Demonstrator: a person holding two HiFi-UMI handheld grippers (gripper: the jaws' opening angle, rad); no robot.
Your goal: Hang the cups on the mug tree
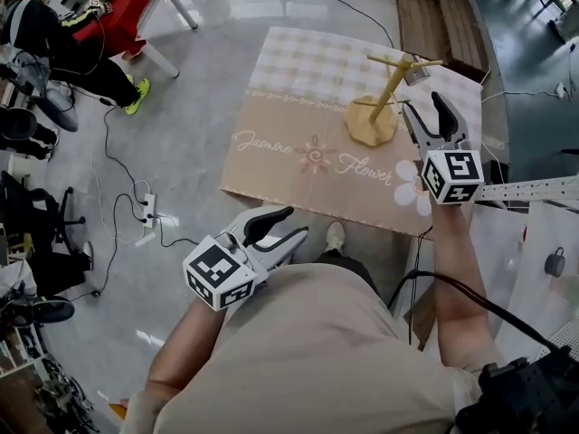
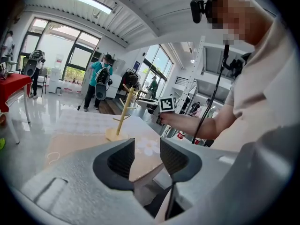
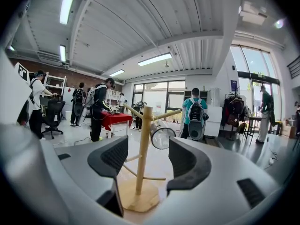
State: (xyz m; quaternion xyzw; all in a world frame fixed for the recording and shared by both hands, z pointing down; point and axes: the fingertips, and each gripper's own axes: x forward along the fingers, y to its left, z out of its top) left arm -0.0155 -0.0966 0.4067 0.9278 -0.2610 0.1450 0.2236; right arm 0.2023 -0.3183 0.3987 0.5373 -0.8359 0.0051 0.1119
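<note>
A wooden mug tree stands on the beige flowered tablecloth. A clear cup hangs on its upper right peg. My right gripper is open and empty, just right of the tree's base. In the right gripper view the mug tree stands beyond the spread jaws, with the clear cup hanging behind them. My left gripper is open and empty, off the table's near left edge. The left gripper view shows the mug tree far off, with nothing between the jaws of the left gripper.
A red table and a seated person are at the far left. Cables and a power strip lie on the floor. A wooden bench stands behind the table. A white perforated bar juts in from the right.
</note>
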